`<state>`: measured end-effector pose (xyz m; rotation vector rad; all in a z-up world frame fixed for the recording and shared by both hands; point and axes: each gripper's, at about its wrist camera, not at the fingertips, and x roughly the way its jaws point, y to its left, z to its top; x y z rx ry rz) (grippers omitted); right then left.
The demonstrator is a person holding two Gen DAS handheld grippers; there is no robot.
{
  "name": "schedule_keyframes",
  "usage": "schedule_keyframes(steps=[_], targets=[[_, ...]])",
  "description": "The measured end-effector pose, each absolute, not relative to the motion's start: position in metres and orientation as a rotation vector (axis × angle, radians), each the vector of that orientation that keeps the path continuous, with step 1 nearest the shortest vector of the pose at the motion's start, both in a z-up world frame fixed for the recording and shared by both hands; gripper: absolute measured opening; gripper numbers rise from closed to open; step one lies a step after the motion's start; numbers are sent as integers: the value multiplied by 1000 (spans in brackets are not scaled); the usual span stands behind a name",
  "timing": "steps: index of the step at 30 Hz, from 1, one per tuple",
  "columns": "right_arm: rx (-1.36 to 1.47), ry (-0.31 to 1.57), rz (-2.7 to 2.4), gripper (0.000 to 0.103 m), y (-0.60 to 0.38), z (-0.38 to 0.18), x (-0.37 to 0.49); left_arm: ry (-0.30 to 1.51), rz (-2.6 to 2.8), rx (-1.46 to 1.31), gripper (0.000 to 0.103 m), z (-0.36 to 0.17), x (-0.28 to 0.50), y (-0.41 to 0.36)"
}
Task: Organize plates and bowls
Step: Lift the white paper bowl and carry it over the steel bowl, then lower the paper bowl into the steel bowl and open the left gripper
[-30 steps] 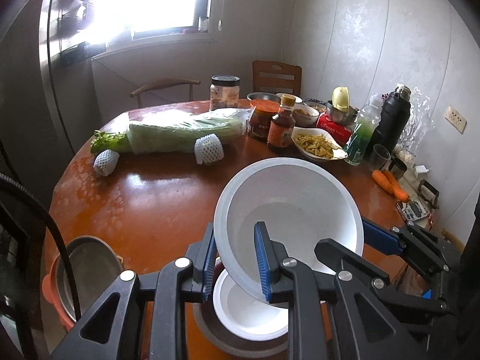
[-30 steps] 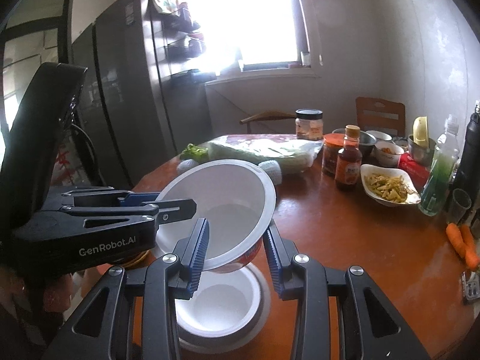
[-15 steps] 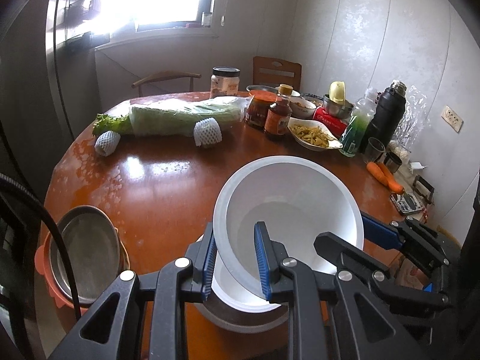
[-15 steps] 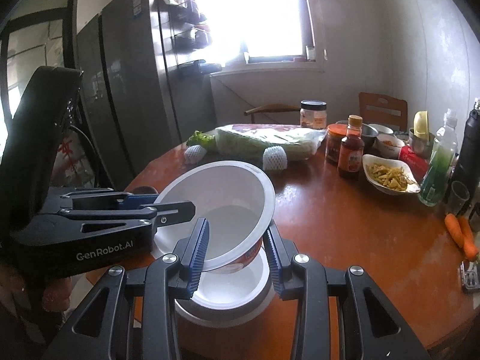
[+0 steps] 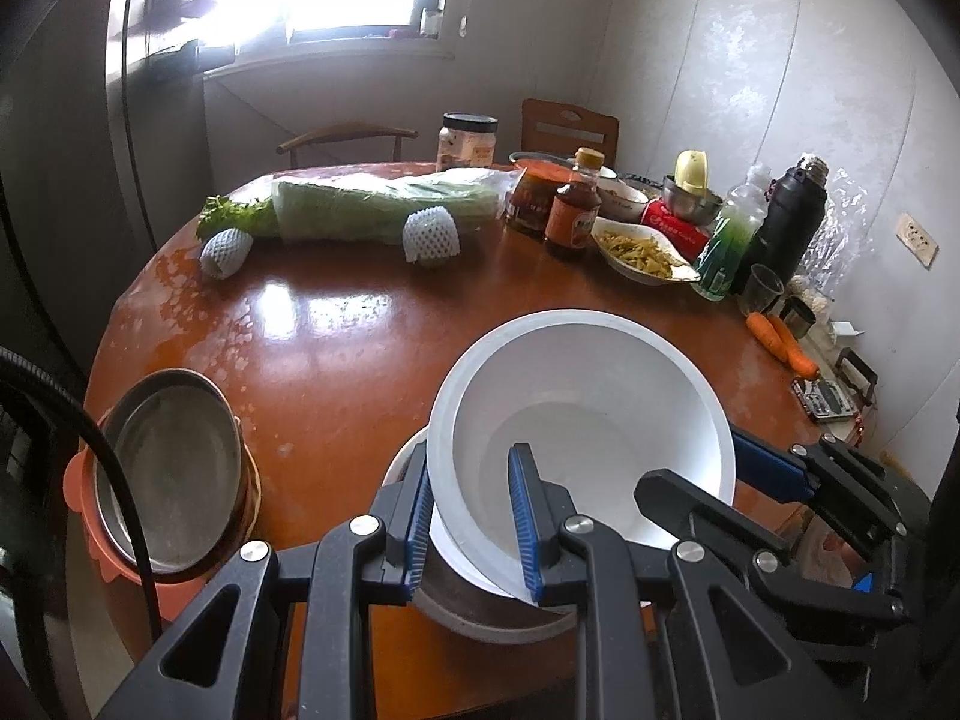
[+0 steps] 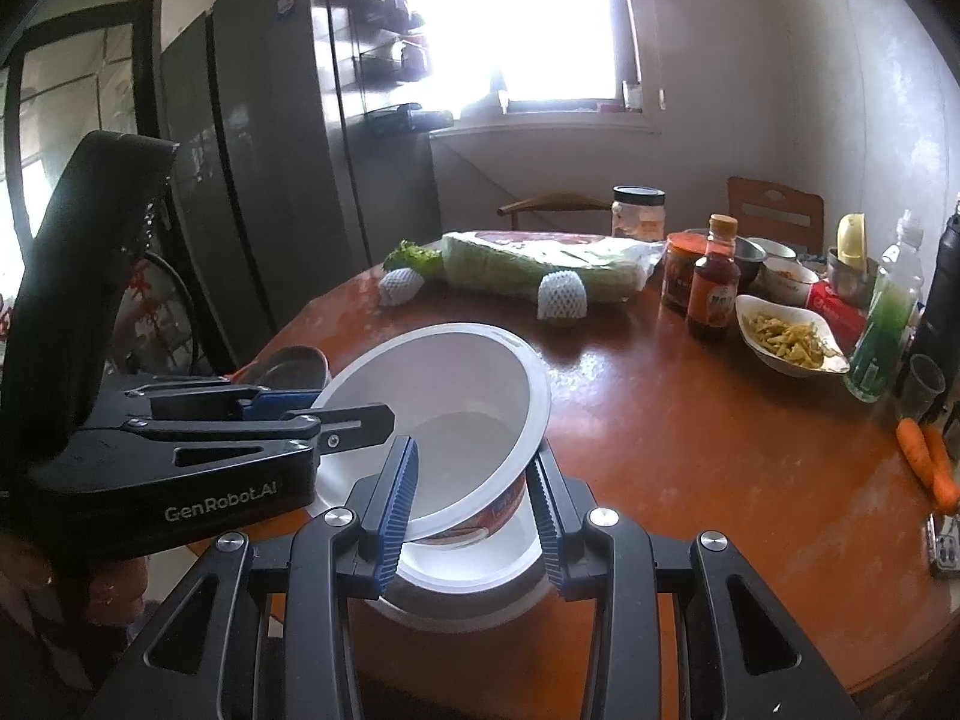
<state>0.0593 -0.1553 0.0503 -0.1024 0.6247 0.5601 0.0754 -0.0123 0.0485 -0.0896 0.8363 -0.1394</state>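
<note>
Two views: only left cam shows steel pot (image 5: 174, 474) beside white bowl (image 5: 576, 396).

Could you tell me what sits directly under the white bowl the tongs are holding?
Under the white bowl sits a second white bowl, resting on a grey dish. Its interior is mostly covered.

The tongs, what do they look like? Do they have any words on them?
Both are black, angular frames with triangle cut-outs and silver round bolts. The left tongs and right tongs have blue ribbed pads on the inner faces of their fingers. Seen from the right wrist view, the left one's side carries white lettering, "GenRobot.AI", below a tall black housing. A black cable curves past at the left.
</note>
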Motion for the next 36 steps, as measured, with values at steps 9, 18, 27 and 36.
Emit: schedule_keyframes(steps=[9, 18, 27, 36], targets=[[-104, 645, 569, 40, -155, 41, 57, 863, -111, -68, 24, 36, 78, -15], [-100, 672, 572, 40, -156, 29, 61, 881, -96, -60, 24, 26, 80, -19], [-95, 686, 575, 40, -156, 22, 65, 887, -88, -63, 24, 21, 81, -19], [-94, 702, 580, 40, -155, 15, 68, 896, -81, -65, 24, 13, 84, -17]])
